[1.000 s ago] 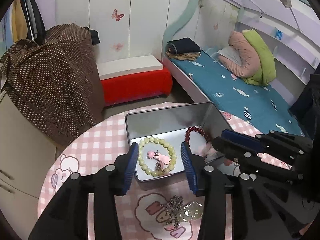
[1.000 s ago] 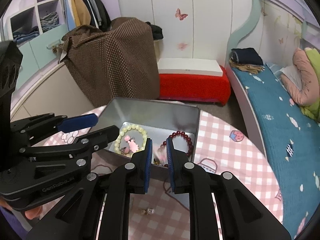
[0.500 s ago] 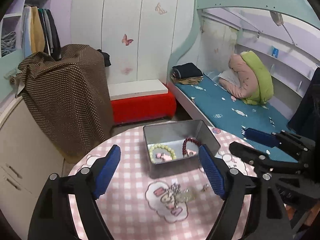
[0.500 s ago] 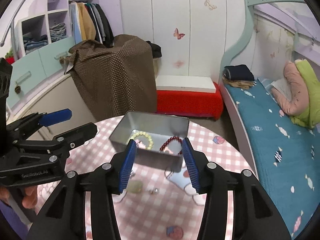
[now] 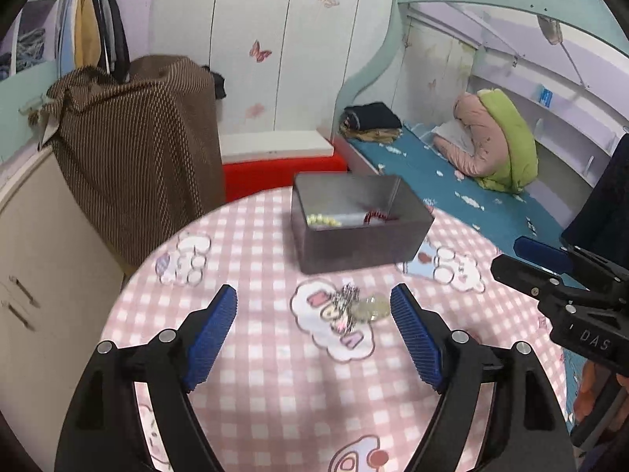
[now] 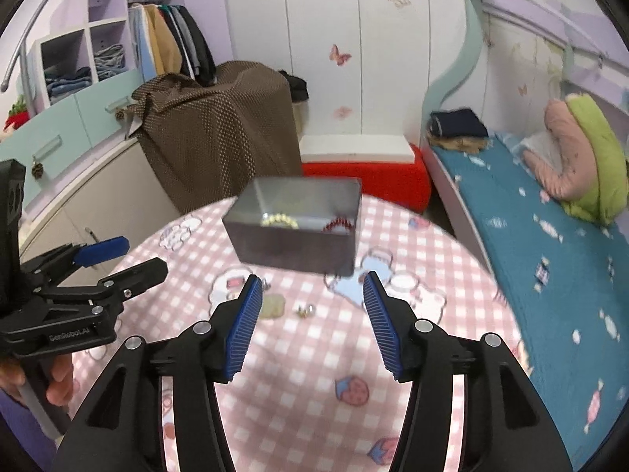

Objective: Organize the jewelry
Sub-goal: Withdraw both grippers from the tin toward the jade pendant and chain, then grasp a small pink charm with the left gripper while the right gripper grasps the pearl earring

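Observation:
A grey metal box (image 5: pixel 355 236) (image 6: pixel 295 244) stands at the far side of the round pink checked table (image 5: pixel 275 393). Inside it lie a pale green bead bracelet (image 5: pixel 323 219) (image 6: pixel 280 220) and a dark red bead bracelet (image 5: pixel 377 216) (image 6: pixel 337 225). On the cloth before the box lie a silver chain with a pale round pendant (image 5: pixel 363 306) (image 6: pixel 273 306) and a small pair of earrings (image 6: pixel 306 310). My left gripper (image 5: pixel 314 334) is open and empty above the table, short of the chain. My right gripper (image 6: pixel 312 326) is open and empty, short of the earrings.
A brown dotted cloth covers furniture (image 5: pixel 133 145) behind the table. A red and white bench (image 5: pixel 275 161) stands beyond the box. A bed with a teal sheet (image 6: pixel 530 236) runs along the right. Cabinets (image 6: pixel 70 137) stand at the left.
Both grippers have pulled back and up from the box and opened wide. The right one was shut inside the box a second ago; the box now looks smaller and farther.

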A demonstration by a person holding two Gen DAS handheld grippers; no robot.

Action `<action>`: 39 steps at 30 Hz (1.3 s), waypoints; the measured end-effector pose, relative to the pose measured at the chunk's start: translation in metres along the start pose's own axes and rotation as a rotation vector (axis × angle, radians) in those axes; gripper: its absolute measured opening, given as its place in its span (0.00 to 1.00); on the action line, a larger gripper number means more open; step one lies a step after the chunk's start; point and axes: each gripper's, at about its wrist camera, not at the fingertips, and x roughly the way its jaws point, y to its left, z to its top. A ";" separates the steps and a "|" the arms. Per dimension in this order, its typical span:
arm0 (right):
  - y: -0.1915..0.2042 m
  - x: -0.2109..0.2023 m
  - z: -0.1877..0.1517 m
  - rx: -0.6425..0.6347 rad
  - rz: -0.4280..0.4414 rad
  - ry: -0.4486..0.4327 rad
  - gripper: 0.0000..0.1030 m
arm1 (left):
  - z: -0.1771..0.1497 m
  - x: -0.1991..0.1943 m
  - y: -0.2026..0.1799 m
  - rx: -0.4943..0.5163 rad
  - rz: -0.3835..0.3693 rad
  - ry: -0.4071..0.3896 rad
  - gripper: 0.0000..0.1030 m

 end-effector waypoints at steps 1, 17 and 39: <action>-0.001 0.003 -0.003 0.011 0.005 0.008 0.51 | -0.003 0.002 0.000 -0.001 0.002 0.009 0.76; -0.010 0.069 -0.043 0.053 0.019 0.169 0.51 | -0.032 0.060 0.006 0.018 0.027 0.128 0.74; -0.011 0.092 -0.041 0.047 0.062 0.189 0.51 | -0.023 0.094 -0.007 0.083 0.023 0.171 0.48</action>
